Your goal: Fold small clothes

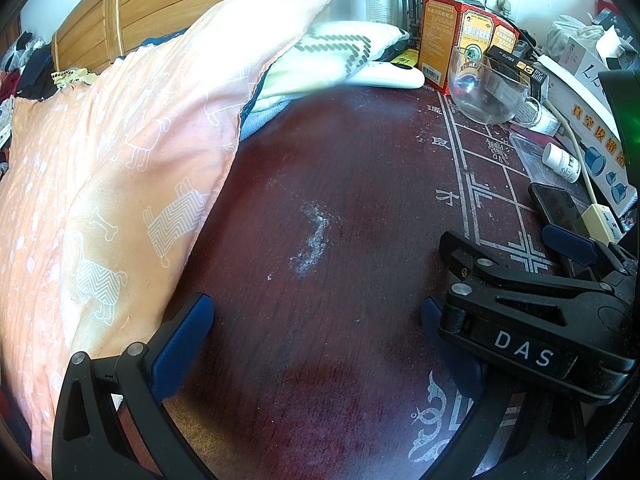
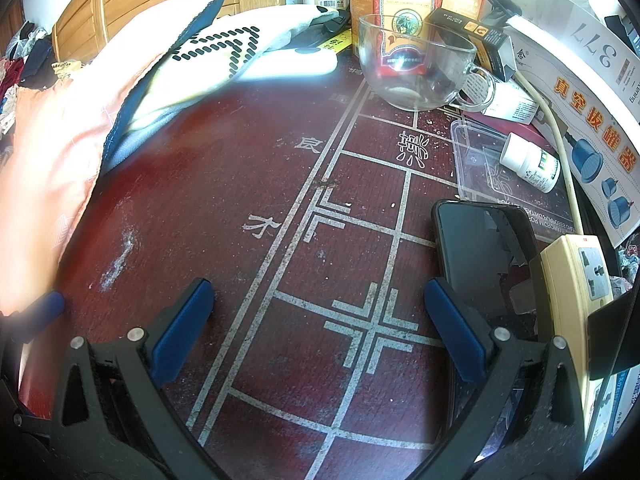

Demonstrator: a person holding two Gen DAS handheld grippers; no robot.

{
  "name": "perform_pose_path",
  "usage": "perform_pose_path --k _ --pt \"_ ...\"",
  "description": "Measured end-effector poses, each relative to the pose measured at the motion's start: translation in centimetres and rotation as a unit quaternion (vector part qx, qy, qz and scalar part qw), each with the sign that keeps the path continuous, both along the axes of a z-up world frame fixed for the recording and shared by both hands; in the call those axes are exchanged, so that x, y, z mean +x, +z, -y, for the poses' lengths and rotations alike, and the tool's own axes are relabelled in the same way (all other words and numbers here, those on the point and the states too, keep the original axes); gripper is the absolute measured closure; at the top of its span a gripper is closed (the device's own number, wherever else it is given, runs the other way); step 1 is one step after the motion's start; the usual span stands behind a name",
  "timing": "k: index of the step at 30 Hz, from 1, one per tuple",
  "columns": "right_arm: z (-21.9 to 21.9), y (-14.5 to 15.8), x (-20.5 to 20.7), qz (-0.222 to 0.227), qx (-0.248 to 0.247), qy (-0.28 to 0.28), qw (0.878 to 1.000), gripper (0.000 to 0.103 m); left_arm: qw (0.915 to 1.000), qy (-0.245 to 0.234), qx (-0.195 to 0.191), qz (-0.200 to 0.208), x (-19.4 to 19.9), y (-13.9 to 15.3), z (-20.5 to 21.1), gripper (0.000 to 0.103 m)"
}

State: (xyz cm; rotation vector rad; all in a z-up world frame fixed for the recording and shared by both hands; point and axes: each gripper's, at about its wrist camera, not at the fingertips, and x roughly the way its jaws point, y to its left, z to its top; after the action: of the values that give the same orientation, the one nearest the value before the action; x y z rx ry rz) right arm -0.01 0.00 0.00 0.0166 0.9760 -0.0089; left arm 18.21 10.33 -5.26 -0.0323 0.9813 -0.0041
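Leftmost, off the left tool's left finger, lies an orange pillowcase printed with white dogs, draped over the edge of the dark red bench; it touches that finger's outer side or sits just beside it, the view is too warped to say which. This tool is released, blue pads spread wide over bare bench with nothing between them. A white scuff mark lies ahead of it. Just right of it hangs the right tool, likewise released and empty, over white board lines painted on the bench. Ahead and right of that tool stands a glass cup before red boxes. A black phone lies beside its right finger, with a white pill bottle beyond and a cream power strip further right.
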Motion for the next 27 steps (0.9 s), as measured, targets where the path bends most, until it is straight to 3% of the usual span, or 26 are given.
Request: perform_pose_path --k 27 --pt "0.00 0.00 0.00 0.000 0.000 0.000 1.000 0.000 1.0000 0.000 0.001 0.000 -0.06 0.04 0.18 0.000"
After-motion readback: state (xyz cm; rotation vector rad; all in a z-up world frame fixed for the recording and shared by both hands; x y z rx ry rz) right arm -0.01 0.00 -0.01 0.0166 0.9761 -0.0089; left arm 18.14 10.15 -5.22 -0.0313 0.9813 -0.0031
